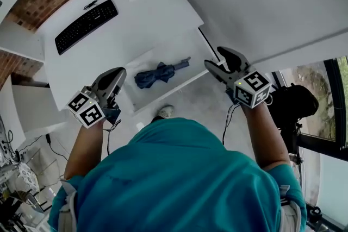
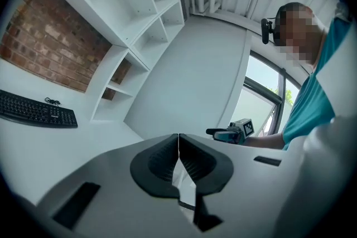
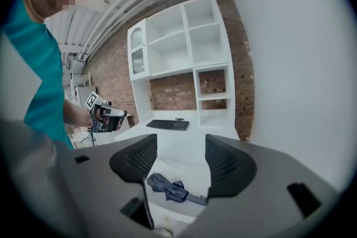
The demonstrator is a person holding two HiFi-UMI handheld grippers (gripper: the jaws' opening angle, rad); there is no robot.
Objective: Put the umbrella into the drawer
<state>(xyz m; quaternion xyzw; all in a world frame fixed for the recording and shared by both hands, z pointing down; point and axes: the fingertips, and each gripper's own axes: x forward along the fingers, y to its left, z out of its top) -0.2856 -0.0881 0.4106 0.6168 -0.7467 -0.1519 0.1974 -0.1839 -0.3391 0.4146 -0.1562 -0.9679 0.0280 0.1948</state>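
Head view: folded blue umbrella lies inside the open white drawer, w/ its grey handle end prob. toward the wall side. Left gripper hangs near the drawer's left end, right gripper by its right end. Black keyboard on desk top.

Left gripper view: jaws pressed together, nothing btwn them.

Right gripper view: jaws wide apart, empty; umbrella seen in the gap, well below, in the drawer.

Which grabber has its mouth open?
The right gripper: its jaws stand wide apart, with nothing held between them. The left gripper has its jaws pressed together, also empty.
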